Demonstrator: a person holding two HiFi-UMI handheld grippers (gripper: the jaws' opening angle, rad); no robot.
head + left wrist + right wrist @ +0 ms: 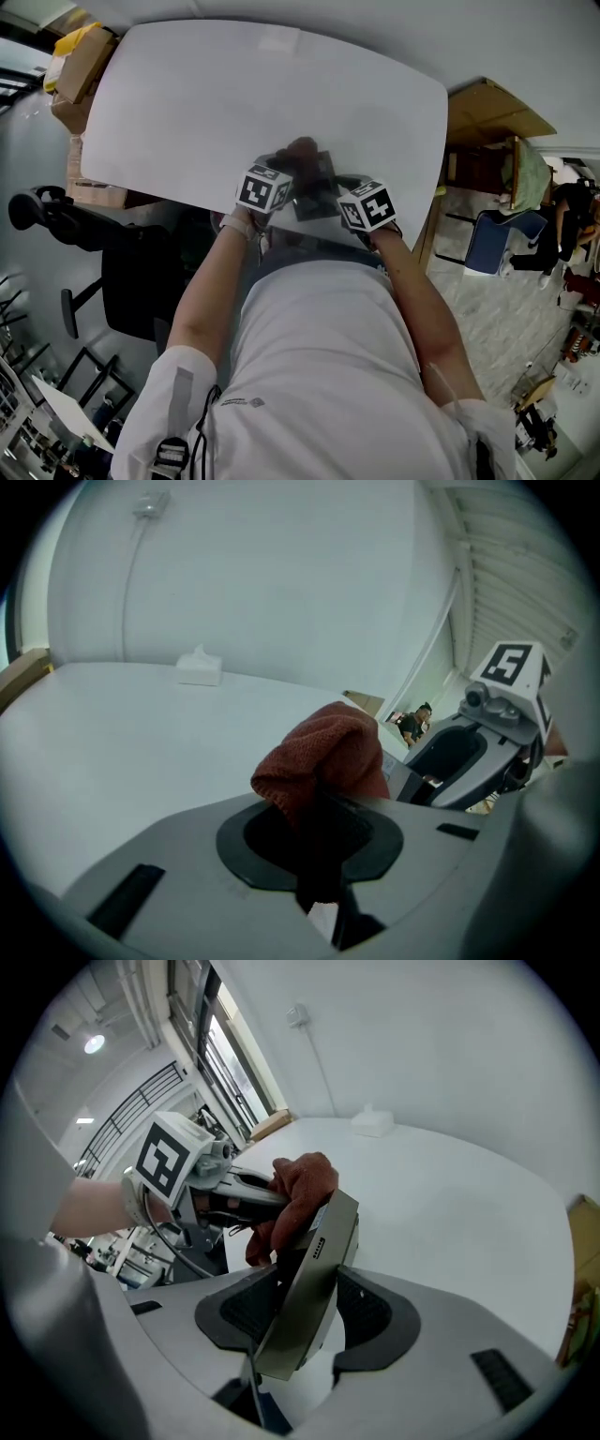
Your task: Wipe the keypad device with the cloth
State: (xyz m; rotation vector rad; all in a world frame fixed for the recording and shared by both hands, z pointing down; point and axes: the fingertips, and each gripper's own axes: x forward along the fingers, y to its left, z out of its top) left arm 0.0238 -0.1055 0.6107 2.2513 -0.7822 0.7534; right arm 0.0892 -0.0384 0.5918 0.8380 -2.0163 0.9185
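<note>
Rust-red cloth (328, 752) bunches out of the left gripper (314, 822), whose 2 jaws are closed tight on a fold of it. The right gripper (305, 1307) is clamped across the 2 flat faces of the keypad device (314, 1283), a thin grey slab held tilted on edge just above the near edge of the white table (187, 94). The cloth rests against the slab's upper end, well clear of the clamped lower part.

The cloth looks soft, limp and light. It should mould to the casing, and a pinch on any bunched fold is enough to steer it. The device looks stiff and fairly light, with a smooth casing that is likely slippery between the pads. Because it is held low, pressure at the free upper end would probably lever it around the jaws, so light strokes running towards the clamped part seem the safer choice. A hold nearer the slab's middle would resist twisting better. The keys themselves cannot be made out in any view, so which face the cloth meets is unclear.
</note>
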